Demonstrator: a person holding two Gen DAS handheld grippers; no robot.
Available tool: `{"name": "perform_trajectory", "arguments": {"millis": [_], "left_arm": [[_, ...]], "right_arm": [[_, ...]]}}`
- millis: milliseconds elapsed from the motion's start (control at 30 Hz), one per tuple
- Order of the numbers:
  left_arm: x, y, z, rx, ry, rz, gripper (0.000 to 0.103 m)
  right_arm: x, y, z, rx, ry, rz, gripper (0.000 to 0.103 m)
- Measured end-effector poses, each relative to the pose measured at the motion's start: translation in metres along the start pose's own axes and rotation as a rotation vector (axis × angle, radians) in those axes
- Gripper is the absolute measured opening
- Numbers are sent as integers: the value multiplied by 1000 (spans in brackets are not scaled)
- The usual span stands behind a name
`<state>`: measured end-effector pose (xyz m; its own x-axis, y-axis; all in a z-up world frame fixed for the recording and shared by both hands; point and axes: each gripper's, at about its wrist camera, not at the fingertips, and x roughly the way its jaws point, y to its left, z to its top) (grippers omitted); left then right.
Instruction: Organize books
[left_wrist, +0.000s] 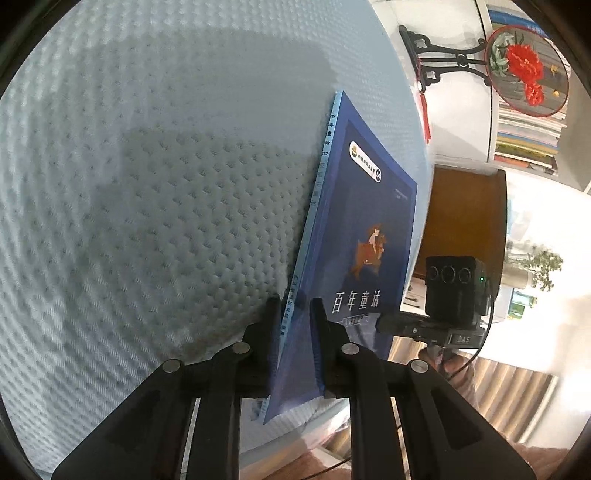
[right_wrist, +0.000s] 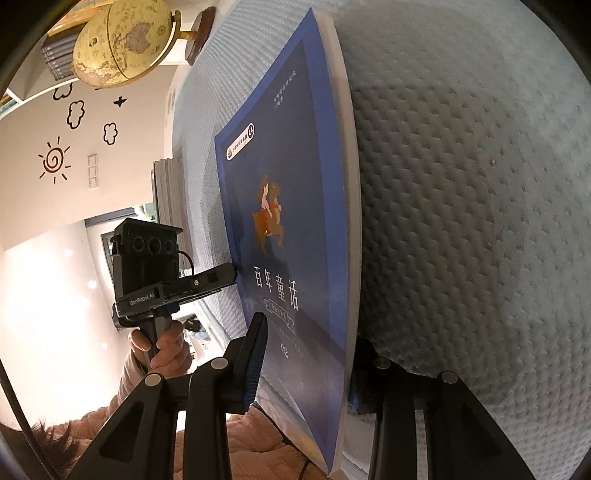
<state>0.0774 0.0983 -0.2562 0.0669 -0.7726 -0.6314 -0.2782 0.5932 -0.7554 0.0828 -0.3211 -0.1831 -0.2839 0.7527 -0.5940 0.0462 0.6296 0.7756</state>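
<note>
Mattress (left_wrist: 155, 206): pale, quilted, fills most of both views.

Book (left_wrist: 364, 236): blue cover, white title, small figure on a horse. Held above the mattress, on edge, cover roughly vertical. Long axis runs away from both cameras, toward the far end of the mattress. Title end is near the fingers; the badge end points away.

Left view: spine (left_wrist: 317, 206) faces the mattress side, with pale blue lettering. The left gripper (left_wrist: 295, 314) has narrow fingers pinched on the spine edge at the near corner. Also here only: a red-flower fan (left_wrist: 528, 70) on a black stand, stacked books on a shelf (left_wrist: 528, 133), and the right gripper's camera block (left_wrist: 456, 288) beyond the cover.

Right view: the page edge (right_wrist: 349, 221) shows white, so this side is the fore edge. The right gripper (right_wrist: 306, 354) straddles the book's lower near part; its left finger (right_wrist: 255, 358) lies against the cover, and the other finger is largely hidden behind the pages. Fingers moderately apart, clamped on the book. Also here only: a globe (right_wrist: 118, 40), sun and cloud wall stickers (right_wrist: 55, 162), and the person's hand (right_wrist: 166, 347) holding the left gripper's handle.
</note>
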Motion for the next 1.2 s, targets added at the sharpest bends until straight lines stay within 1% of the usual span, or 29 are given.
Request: {"name": "perform_trajectory", "arguments": {"millis": [67, 100, 133, 200, 300, 333, 433, 467, 533, 567, 633, 667, 733, 767, 833, 867, 933, 967, 1000, 1033, 1067, 1100, 1133, 1200], "left_arm": [[-1, -2, 1, 6, -6, -15, 14], [-1, -4, 2, 8, -10, -13, 14], [-1, -7, 2, 16, -15, -15, 14], [-2, -17, 2, 43, -28, -31, 14], [1, -28, 6, 73, -21, -53, 14], [4, -29, 8, 72, -18, -48, 14], [15, -23, 17, 44, 2, -31, 14], [16, -20, 18, 34, 5, -58, 14], [19, -18, 21, -10, 3, -135, 14], [21, -18, 23, -16, 1, -140, 14], [26, -22, 25, 9, 6, -86, 14], [28, -22, 26, 17, 13, -80, 14], [25, -24, 26, 27, 21, -69, 14], [24, -25, 25, 40, 23, -61, 14], [26, -29, 25, 54, 29, -42, 14], [28, -30, 25, 56, 33, -38, 14], [29, -32, 26, 66, 39, -31, 14], [30, -33, 25, 73, 41, -27, 14], [30, -33, 25, 75, 44, -30, 14], [33, -33, 25, 71, 62, -49, 14], [37, -36, 25, 66, 62, -53, 14], [38, -35, 25, 64, 64, -64, 14], [38, -33, 26, 53, 74, -94, 14], [40, -27, 29, 17, 87, -182, 14]], "right_arm": [[0, 1, -1, -6, -4, -4, 33], [1, 0, -2, -3, -8, -4, 25], [0, -2, -3, -2, -10, -21, 21], [0, -7, -5, 12, -19, -26, 14], [-2, -9, -11, 6, -44, -32, 14], [-3, -10, -11, 5, -51, -28, 14], [-5, -20, -13, 41, -65, 17, 12], [-5, -24, -14, 49, -70, 32, 12], [-6, -29, -16, 64, -78, 55, 11], [-7, -33, -16, 72, -79, 67, 10], [-8, -39, -17, 98, -83, 94, 9], [-9, -41, -17, 104, -84, 98, 9], [-14, -39, -20, 111, -82, 77, 14], [-20, -37, -23, 111, -88, 45, 18], [-32, -33, -31, 109, -119, -36, 21], [-39, -32, -36, 114, -128, -62, 23], [-47, -32, -43, 127, -141, -109, 33], [-49, -32, -45, 131, -144, -116, 37], [-51, -34, -47, 133, -154, -109, 37], [-52, -36, -49, 136, -165, -102, 37], [-53, -41, -50, 146, -169, -85, 35], [-53, -42, -51, 162, -179, -75, 24], [-54, -46, -52, 188, -189, -75, 18], [-54, -60, -55, 271, -202, -12, 13]]}}
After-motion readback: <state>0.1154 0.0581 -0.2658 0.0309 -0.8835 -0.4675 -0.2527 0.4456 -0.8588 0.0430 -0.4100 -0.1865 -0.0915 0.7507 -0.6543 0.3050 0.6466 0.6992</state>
